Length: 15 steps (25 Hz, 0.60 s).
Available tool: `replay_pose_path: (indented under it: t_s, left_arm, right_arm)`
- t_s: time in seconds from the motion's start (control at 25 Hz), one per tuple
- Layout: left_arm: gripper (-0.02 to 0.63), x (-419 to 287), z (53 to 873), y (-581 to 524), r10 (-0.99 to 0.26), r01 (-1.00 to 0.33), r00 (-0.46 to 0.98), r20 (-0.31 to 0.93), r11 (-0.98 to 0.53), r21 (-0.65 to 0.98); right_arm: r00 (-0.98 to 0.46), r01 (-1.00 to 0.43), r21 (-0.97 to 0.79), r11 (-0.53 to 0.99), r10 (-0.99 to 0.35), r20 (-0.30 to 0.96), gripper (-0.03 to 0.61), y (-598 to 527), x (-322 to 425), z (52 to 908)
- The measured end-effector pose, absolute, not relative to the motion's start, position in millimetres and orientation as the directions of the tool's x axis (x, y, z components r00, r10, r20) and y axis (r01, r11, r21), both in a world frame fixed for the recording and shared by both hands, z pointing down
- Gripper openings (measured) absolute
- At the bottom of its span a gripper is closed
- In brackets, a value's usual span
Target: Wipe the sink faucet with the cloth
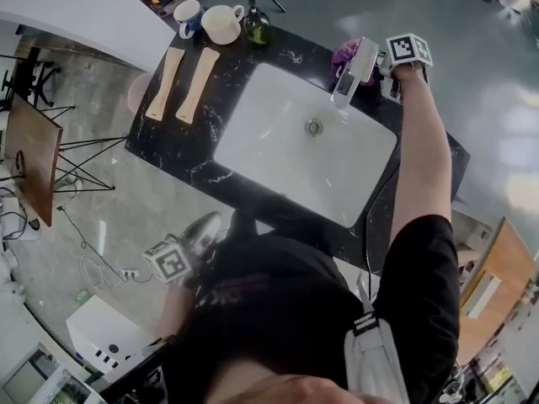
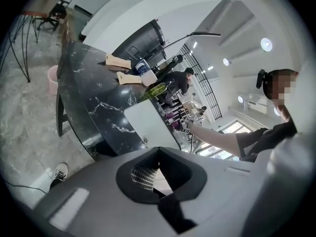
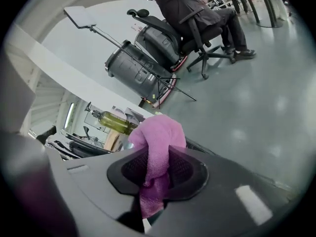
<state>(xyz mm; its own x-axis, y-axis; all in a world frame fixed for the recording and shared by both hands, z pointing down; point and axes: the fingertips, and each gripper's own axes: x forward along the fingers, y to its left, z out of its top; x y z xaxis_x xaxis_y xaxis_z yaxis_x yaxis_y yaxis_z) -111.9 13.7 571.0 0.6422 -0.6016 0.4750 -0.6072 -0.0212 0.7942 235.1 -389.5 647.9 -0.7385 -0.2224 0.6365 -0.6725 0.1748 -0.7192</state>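
Note:
The chrome faucet (image 1: 354, 71) stands at the far right rim of the white sink (image 1: 278, 154). A purple cloth (image 1: 343, 55) is bunched just behind the faucet's top. My right gripper (image 1: 381, 64), with its marker cube, is beside the faucet and shut on that cloth (image 3: 158, 144); in the right gripper view the cloth fills the gap between the jaws of the right gripper (image 3: 157, 174) and bulges out past them. My left gripper (image 1: 200, 227) hangs low by the person's body, off the counter's near edge. In its own view the left gripper (image 2: 159, 179) shows a narrow gap with nothing in it.
The black marble counter (image 1: 181, 141) carries two wooden boards (image 1: 162, 82), two mugs (image 1: 221, 23) and a green bottle (image 1: 256, 28) at the far left. The sink drain (image 1: 313, 127) is in the basin. A person on an office chair (image 3: 197, 19) sits beyond the counter.

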Motion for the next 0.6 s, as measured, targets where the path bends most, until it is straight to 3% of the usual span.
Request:
replay_pose_path:
  t_s: [0.24,0.36,0.48,0.6]
  left_arm:
    - [0.002,-107,566,0,-0.607,-0.58,0.668,0.431,-0.062,0.812]
    - [0.002,-104,564,-6,-0.591,-0.56,0.697,0.406,-0.096,0.823]
    - [0.002,-102,562,-15,-0.566,-0.528,0.736,0.371,-0.137,0.838]
    - [0.002,-96,557,-27,-0.538,-0.479,0.78,0.321,-0.183,0.858]
  right_arm:
    - [-0.768,-0.628,-0.755,0.186,-0.304,0.564,0.092,-388,240,618]
    - [-0.846,-0.431,-0.838,0.335,-0.473,0.246,0.092,-387,246,544]
    - [-0.788,-0.3,-0.825,0.48,-0.611,-0.069,0.092,-368,262,468]
    - [-0.723,-0.342,-0.777,0.529,-0.676,-0.142,0.093,-329,260,430]
